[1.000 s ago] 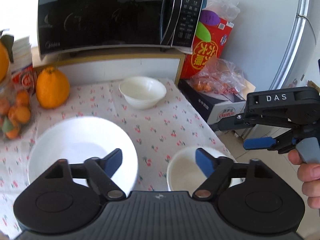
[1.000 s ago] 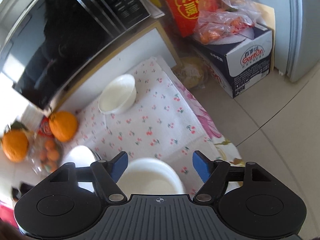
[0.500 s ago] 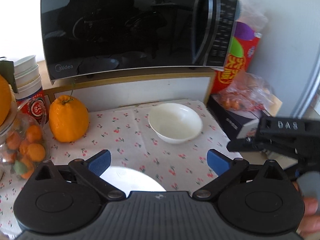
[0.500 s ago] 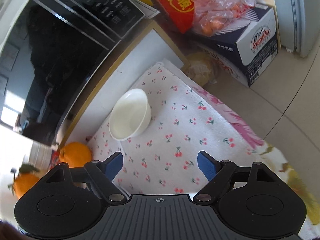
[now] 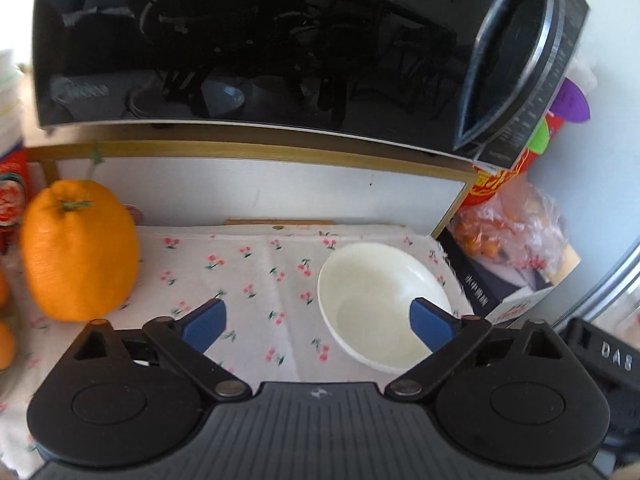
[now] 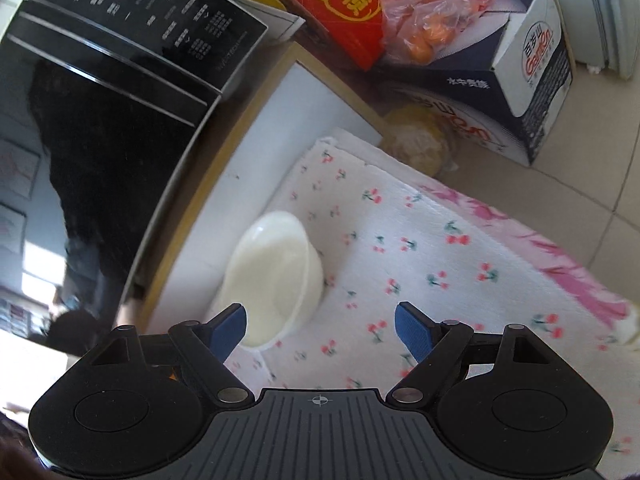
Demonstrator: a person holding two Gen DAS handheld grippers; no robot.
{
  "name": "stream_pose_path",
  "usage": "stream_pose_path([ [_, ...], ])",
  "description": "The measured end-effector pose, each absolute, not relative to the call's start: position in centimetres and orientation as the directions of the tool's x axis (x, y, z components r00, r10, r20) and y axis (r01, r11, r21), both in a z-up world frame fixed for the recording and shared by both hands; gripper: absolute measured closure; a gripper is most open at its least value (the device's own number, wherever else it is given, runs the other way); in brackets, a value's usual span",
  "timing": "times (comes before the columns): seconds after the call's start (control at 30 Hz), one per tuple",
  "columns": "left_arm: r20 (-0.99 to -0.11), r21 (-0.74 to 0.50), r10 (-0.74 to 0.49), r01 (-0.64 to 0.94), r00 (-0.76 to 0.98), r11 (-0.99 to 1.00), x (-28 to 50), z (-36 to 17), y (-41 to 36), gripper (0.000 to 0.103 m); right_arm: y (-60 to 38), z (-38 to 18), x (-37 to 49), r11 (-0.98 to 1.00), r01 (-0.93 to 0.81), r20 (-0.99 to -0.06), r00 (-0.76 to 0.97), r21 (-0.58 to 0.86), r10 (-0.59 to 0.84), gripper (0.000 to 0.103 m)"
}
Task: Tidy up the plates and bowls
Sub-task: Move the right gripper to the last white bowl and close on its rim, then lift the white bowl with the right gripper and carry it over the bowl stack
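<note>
Since the earlier frames, the large white plate and the second bowl that filled the bottom of the left wrist view are no longer seen there, and the white bowl [image 5: 380, 304] is seen much closer, low and right of centre on the cherry-print cloth [image 5: 256, 276] covering the counter. The left gripper [image 5: 318, 322] has its fingers spread wide, having just been closing a little from their widest; nothing is pinched, though the right blue pad [image 5: 432, 326] is seen in front of the bowl's inside, and contact cannot be told. In the right wrist view the same bowl [image 6: 276, 280] is seen nearer than before, at the left blue pad [image 6: 230, 330]. The right gripper [image 6: 320, 332] is held wide, and only cloth is seen between its fingers. 1 large orange fruit [image 5: 78, 256] is set on the cloth at the left, well apart from the bowl. A black microwave [image 5: 260, 48] is seen on a shelf above the counter's back edge. To the right, beyond the counter edge, a dark carton [image 6: 516, 80] carries a plastic bag of small oranges [image 6: 432, 20], with a red package [image 6: 340, 4] behind it. A part of the right gripper's black body marked DAS [image 5: 612, 360] is seen at the right margin of the left view.
</note>
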State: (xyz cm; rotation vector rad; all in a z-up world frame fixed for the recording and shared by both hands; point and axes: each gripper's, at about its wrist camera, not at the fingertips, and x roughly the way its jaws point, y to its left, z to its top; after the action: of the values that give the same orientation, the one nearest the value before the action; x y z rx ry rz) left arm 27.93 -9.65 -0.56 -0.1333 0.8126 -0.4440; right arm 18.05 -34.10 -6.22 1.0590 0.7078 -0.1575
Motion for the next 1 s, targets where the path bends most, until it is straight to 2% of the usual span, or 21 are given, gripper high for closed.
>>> stream_pose_path([
  [0.03, -0.670, -0.299, -0.443, 0.329, 0.595, 0.896, 28.5, -0.9, -9.6, 0.015, -33.9, -6.4, 18.3, 0.494, 0.437, -0.591, 0.780, 0.752, 0.208, 0.020],
  [0.17, -0.676, -0.361, -0.478, 0.313, 0.561, 0.879, 30.5, -2.1, -10.0, 0.041, -33.2, -6.9, 18.9, 0.498, 0.412, -0.561, 0.805, 0.763, 0.194, 0.030],
  [0.27, -0.682, -0.384, -0.490, 0.305, 0.542, 0.872, 31.3, -2.8, -10.1, 0.058, -32.9, -7.2, 18.9, 0.517, 0.404, -0.551, 0.818, 0.755, 0.166, 0.042],
  [0.37, -0.684, -0.403, -0.500, 0.297, 0.531, 0.866, 31.8, -3.4, -10.4, 0.069, -33.1, -7.6, 19.0, 0.510, 0.415, -0.556, 0.816, 0.754, 0.158, 0.051],
  [0.5, -0.687, -0.426, -0.509, 0.281, 0.518, 0.860, 31.9, -3.8, -10.6, 0.089, -33.3, -7.9, 19.1, 0.508, 0.401, -0.543, 0.823, 0.762, 0.166, 0.061],
  [0.6, -0.708, -0.430, -0.505, 0.266, 0.494, 0.863, 31.9, -4.0, -10.6, 0.095, -33.3, -8.0, 19.2, 0.513, 0.394, -0.540, 0.824, 0.763, 0.171, 0.070],
  [0.77, -0.719, -0.448, -0.507, 0.240, 0.475, 0.861, 31.6, -3.8, -10.2, 0.097, -33.3, -8.1, 19.1, 0.502, 0.380, -0.528, 0.828, 0.777, 0.190, 0.084],
  [1.0, -0.738, -0.438, -0.493, 0.228, 0.461, 0.869, 30.8, -3.4, -9.9, 0.098, -33.4, -8.2, 19.1, 0.502, 0.368, -0.523, 0.827, 0.782, 0.208, 0.092],
])
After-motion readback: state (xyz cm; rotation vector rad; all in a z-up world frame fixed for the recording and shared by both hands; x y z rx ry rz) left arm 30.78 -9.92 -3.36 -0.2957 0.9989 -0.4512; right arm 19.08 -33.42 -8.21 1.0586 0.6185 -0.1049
